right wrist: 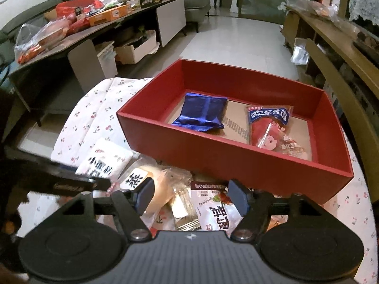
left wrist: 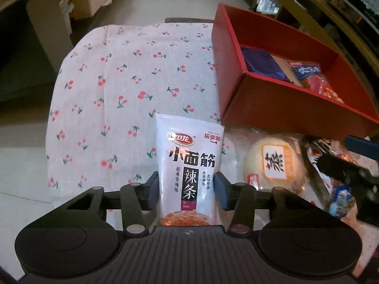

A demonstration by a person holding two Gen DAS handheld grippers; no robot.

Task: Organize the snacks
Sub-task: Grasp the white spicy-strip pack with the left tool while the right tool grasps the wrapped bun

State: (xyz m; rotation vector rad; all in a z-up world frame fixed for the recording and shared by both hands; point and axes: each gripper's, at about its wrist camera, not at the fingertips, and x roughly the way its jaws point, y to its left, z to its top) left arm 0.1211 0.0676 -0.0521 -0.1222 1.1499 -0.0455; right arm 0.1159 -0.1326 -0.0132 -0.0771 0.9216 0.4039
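My left gripper (left wrist: 187, 190) is shut on a white spicy-strip snack packet (left wrist: 189, 165), pads pressing both its sides; the packet also shows in the right wrist view (right wrist: 104, 159). A red box (right wrist: 236, 151) (left wrist: 279, 108) holds a blue foil packet (right wrist: 201, 116) and a red-and-blue snack bag (right wrist: 272, 127). My right gripper (right wrist: 191, 197) is open above a pile of snacks: a round wrapped bun (right wrist: 156, 189) (left wrist: 274, 163), a clear-wrapped biscuit (right wrist: 184, 208) and a white-and-red packet (right wrist: 213, 208).
A cherry-print cloth (left wrist: 123, 90) covers the small table. A low dark table (right wrist: 78, 23) loaded with packets stands back left. A wooden shelf (right wrist: 343, 54) runs along the right. Tiled floor (right wrist: 236, 37) lies beyond the box.
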